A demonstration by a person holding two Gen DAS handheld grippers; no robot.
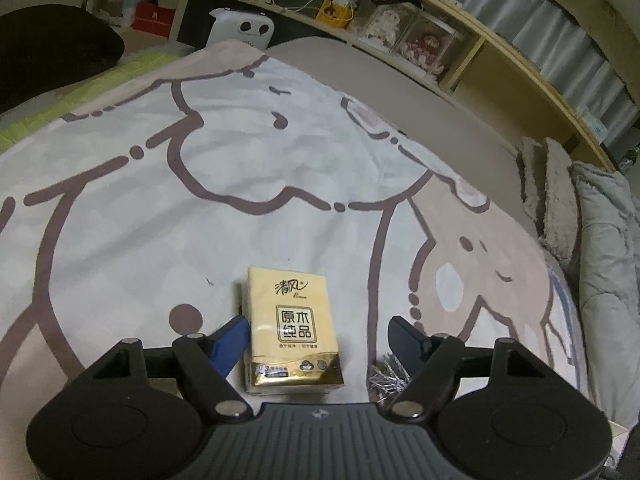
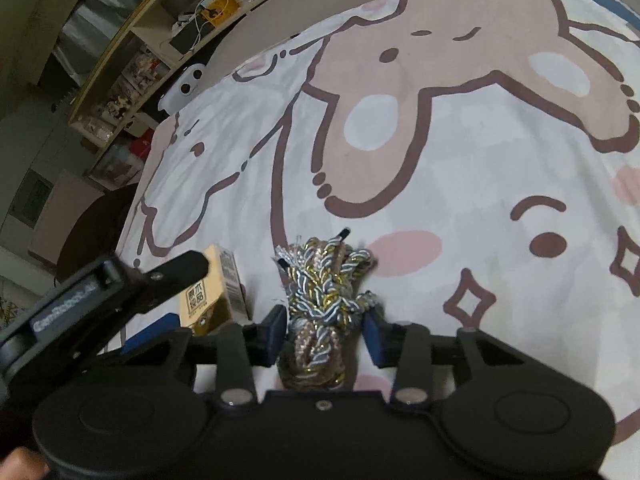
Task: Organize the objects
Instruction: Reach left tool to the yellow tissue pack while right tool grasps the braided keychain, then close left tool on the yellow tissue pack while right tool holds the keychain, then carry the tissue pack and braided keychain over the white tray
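A yellow tissue pack [image 1: 291, 328] lies on the cartoon-print bed cover [image 1: 200, 184]. My left gripper [image 1: 320, 334] is open around it; the left blue finger [image 1: 232, 340] touches its side, the right finger stands apart. A bundle of braided gold, blue and silver cord [image 2: 326, 300] lies on the cover in the right wrist view. My right gripper [image 2: 326, 336] straddles its near part, fingers close to both sides, with a small gap at each. The tissue pack [image 2: 214, 292] and the left gripper's arm [image 2: 120, 292] show at the left. The cord's silver fringe [image 1: 388, 378] shows by my right finger.
A wooden shelf unit [image 1: 400, 28] with clear boxes and cables runs behind the bed. A white device [image 1: 240, 32] stands at the bed's far edge. Fuzzy slippers [image 1: 548, 192] and a grey quilt [image 1: 608, 248] lie at the right. A dark chair [image 1: 52, 52] is at the left.
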